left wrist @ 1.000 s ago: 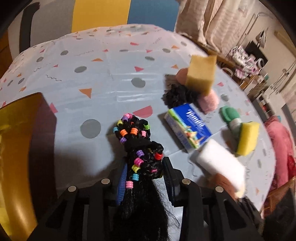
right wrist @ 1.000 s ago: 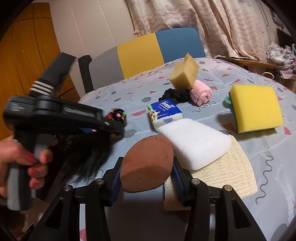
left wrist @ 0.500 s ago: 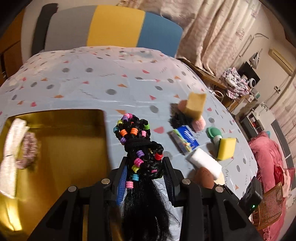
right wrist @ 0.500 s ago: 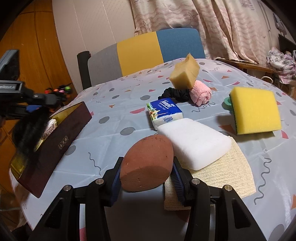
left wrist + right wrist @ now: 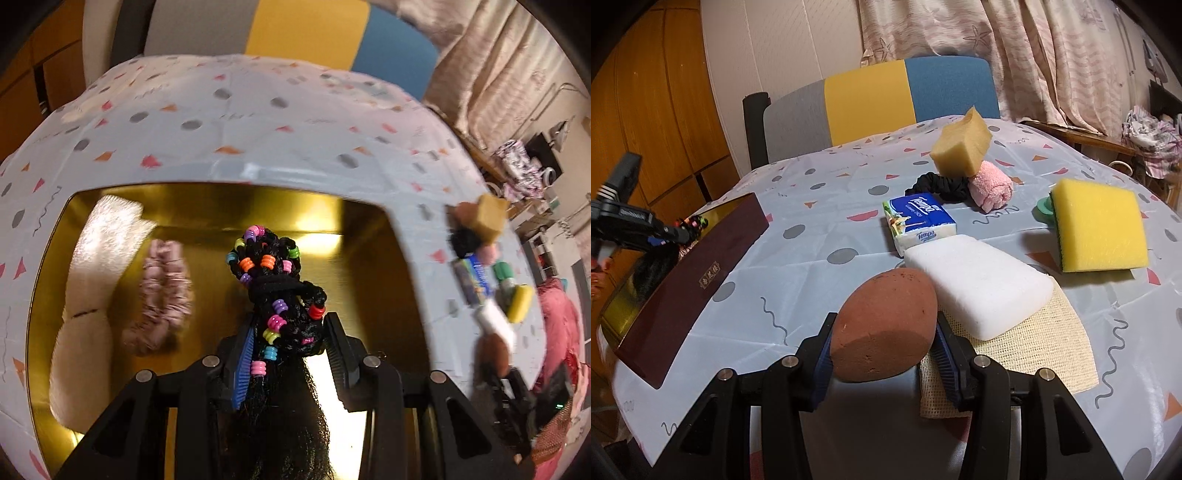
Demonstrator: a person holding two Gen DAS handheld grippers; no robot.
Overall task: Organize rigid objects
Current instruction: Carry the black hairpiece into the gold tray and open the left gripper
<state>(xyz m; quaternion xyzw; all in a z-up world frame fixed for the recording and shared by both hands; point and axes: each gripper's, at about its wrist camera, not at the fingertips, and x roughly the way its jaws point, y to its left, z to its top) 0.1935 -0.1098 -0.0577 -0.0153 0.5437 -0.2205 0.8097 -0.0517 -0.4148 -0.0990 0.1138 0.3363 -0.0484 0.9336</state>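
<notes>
My left gripper [image 5: 288,332] is shut on a black braided hairpiece with coloured beads [image 5: 275,280], held above the gold inside of an open box [image 5: 354,236]. In that box lie a cream fluffy cloth [image 5: 92,280] and a pink scrunchie [image 5: 162,295]. In the right wrist view the box [image 5: 690,280] shows its dark red wall at the left, with the left gripper [image 5: 690,225] and hairpiece over it. My right gripper [image 5: 882,332] is shut on a brown egg-shaped sponge [image 5: 886,325], low over the table's near edge.
On the patterned tablecloth [image 5: 820,206] lie a white sponge [image 5: 979,284] on a beige mesh cloth [image 5: 1034,350], a Tempo tissue pack [image 5: 919,221], a yellow sponge [image 5: 1100,225], a tan sponge [image 5: 960,147], a pink rolled cloth [image 5: 990,184] and a black scrunchie [image 5: 938,188]. A chair [image 5: 871,99] stands behind.
My left gripper has carried the beaded hairpiece left, from over the tablecloth to over the gold box. The right gripper and brown sponge have stayed put.
</notes>
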